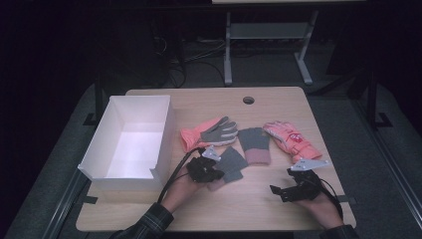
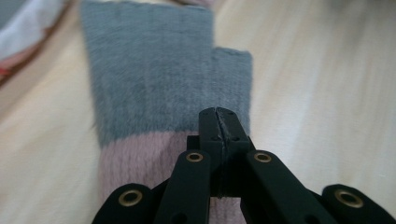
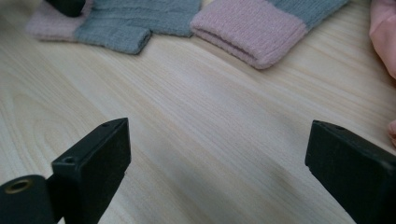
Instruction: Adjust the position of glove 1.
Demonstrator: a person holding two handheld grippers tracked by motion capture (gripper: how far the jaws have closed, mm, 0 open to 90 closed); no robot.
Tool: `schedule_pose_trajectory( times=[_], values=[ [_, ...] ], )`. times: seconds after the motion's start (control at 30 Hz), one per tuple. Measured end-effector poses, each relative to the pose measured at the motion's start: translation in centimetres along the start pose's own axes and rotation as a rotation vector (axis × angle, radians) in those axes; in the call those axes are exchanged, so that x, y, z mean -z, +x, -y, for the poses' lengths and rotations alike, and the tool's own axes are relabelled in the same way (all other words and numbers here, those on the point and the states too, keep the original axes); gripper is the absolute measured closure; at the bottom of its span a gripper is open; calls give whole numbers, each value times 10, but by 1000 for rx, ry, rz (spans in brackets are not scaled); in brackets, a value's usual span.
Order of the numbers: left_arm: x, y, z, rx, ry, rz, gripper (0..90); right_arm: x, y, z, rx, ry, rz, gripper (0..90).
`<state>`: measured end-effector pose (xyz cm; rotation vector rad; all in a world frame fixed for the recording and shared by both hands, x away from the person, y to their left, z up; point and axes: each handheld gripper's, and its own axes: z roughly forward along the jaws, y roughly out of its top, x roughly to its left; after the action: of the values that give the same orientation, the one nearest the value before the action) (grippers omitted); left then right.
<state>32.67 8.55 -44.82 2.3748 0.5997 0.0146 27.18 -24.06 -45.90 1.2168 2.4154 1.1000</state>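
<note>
Box (image 1: 130,142), white and open-topped, stands at the bench's (image 1: 259,209) left. Just right of it the left gripper (image 1: 211,175) has its fingers (image 2: 219,128) shut together on the pink cuff of a grey mitten (image 1: 232,163), its long axis running cuff-near to tip-far, tilted right. Soft and limp, it should lift best by that cuff. Three more gloves lie beyond. Right gripper (image 1: 278,190) hovers, fingers apart, empty.
</note>
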Motion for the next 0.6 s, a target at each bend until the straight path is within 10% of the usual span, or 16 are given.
schedule_pose_trajectory(
  times=[0.27,0.6],
  values=[
    [-4,-16,-1,-16,0,52,897,0,0,0,-9,6,1,66],
    [22,-1,8,21,-9,-39,897,1,-2,1,-3,-4,4,66]
  ],
)
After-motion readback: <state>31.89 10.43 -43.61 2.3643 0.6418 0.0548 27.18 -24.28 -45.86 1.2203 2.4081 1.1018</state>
